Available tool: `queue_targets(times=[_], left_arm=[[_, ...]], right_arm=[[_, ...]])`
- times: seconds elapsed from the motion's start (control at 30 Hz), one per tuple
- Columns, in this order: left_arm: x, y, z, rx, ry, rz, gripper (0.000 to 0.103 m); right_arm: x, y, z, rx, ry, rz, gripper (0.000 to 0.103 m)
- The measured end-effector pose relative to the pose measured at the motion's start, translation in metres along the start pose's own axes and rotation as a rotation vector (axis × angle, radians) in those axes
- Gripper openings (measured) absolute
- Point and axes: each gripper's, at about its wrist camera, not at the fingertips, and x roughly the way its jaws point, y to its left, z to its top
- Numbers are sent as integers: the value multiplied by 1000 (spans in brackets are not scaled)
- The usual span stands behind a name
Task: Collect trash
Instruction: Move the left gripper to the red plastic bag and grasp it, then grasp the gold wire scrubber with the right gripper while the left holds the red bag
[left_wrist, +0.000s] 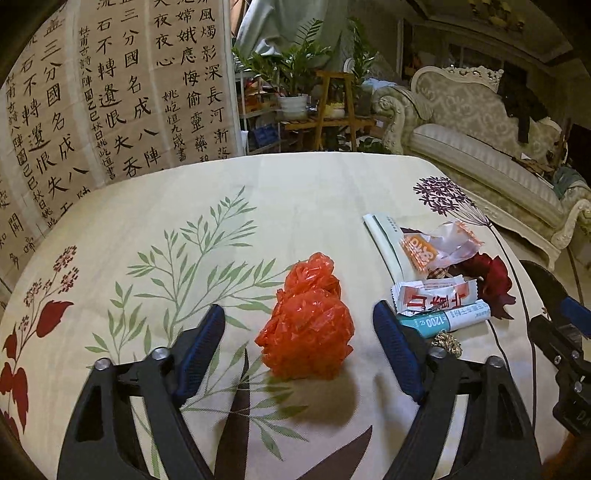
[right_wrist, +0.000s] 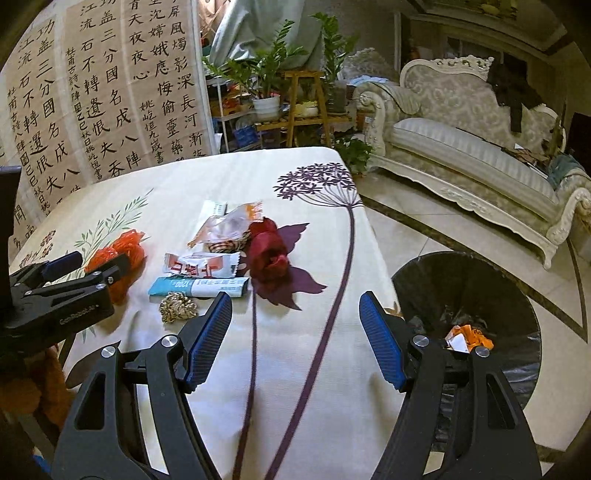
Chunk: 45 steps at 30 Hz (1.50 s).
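A: Our left hand-held gripper (left_wrist: 299, 325) is spread wide on either side of the crumpled orange plastic bag (left_wrist: 308, 325), pads not touching it.

B: And that bag sits on the floral surface (left_wrist: 295, 192). Right of the bag we've got the wrapper pile (left_wrist: 436, 273): white-and-red wrappers, a teal packet, a dark red crumple.

A: Our right hand-held gripper (right_wrist: 295, 332) gapes too, nothing in it, right of the pile. Further right, the black-lined trash bin (right_wrist: 480, 280) stands on the floor.

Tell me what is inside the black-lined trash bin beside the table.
Inside the trash bin lies an orange-and-white crumpled wrapper. The right gripper covers its near part, so anything there stays hidden.
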Motion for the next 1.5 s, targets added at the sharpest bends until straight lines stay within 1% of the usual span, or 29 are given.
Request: queue_targets(times=[0.03,0.1,0.17,0.27,0.5,0.63,0.73,0.83,1.03,1.1,1.13,1.27,1.5], left_arm=[[1,1,0,1,8,-3,62],[3,3,-1,0,20,-17,45],[2,5,-2,-5,18,-30,42],[-4,6,-2,0,-2,-27,37],[-18,20,-9,-28,-10,-25,36],[-28,36,-15,-56,-17,-10,36],[-33,47,-18,-73,-18,2,36],[-36,56,-21,-84,-18,12,36],[-38,65,-27,-95,-14,21,36],[-36,67,-29,-100,-9,16,36],[-36,68,-29,-102,-7,15,36],[-35,68,-33,-108,-3,5,36],[-40,60,-35,-105,-12,-22,36]], right_arm=[[1,1,-1,-3,2,3,70],[3,6,-1,-10,7,9,70],[4,10,-1,-17,11,16,70],[7,17,-1,-29,19,28,70],[14,38,-2,-63,42,60,70],[17,51,-3,-86,55,79,67],[20,61,-3,-104,70,91,62],[25,71,-3,-122,83,95,60],[33,82,-6,-154,122,91,45],[35,85,-6,-170,136,90,35],[36,87,-7,-175,142,88,26],[35,87,-7,-180,135,82,23],[24,76,-8,-152,107,80,22]])
